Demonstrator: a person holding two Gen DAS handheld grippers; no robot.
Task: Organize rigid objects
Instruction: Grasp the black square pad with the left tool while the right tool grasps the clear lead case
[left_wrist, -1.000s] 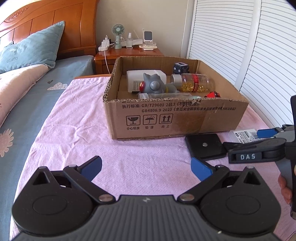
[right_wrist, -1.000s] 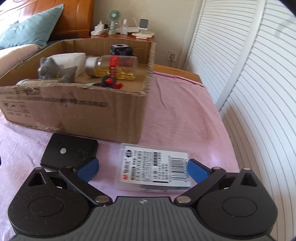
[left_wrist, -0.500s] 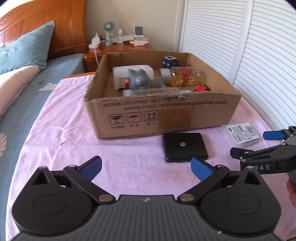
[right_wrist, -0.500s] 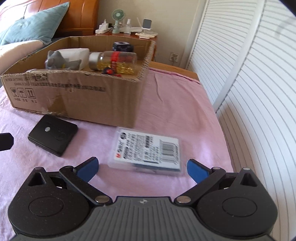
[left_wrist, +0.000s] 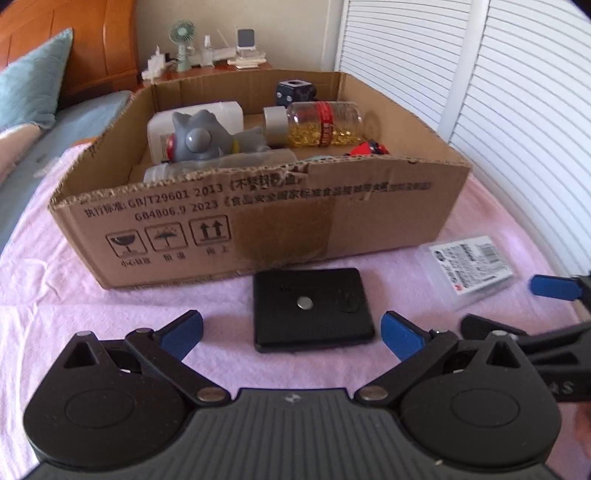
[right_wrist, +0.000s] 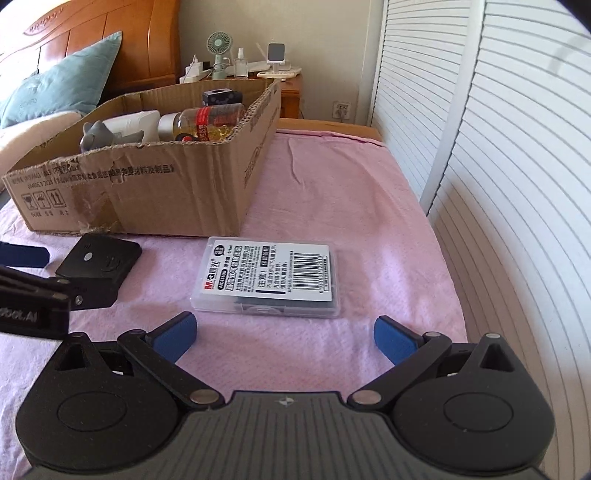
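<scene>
Left hand-held gripper (left_wrist: 291, 330): jaws spread wide, nothing between them. It hangs low over the pink cloth (left_wrist: 110, 317), with the flat black square device (left_wrist: 312, 308) lying just ahead between the blue fingertips (left_wrist: 181, 332).

Right hand-held gripper (right_wrist: 282, 338): jaws also wide, empty. The clear plastic case with printed label (right_wrist: 267, 280) lies flat on the cloth just ahead of its tips, clear of both pads.

Cardboard box (left_wrist: 332, 221): open top, torn and ragged along the near rim. The black device sits close to its front wall; whether they touch cannot be told. The case lies off the box's right front corner, apart from it.

Inside the box: grey toy figure (left_wrist: 207, 138), white container (left_wrist: 225, 110), clear bottle of yellow capsules (left_wrist: 325, 123) on its side, dark cube (left_wrist: 295, 92) at the back, a red item (left_wrist: 367, 148) near the right front.

Open room: bare pink cloth runs to the right of the box, up to the louvred doors (right_wrist: 498, 147). Between the device and the case is a strip of bare cloth. The left gripper's finger shows at the left edge of the right wrist view, beside the black device.
</scene>
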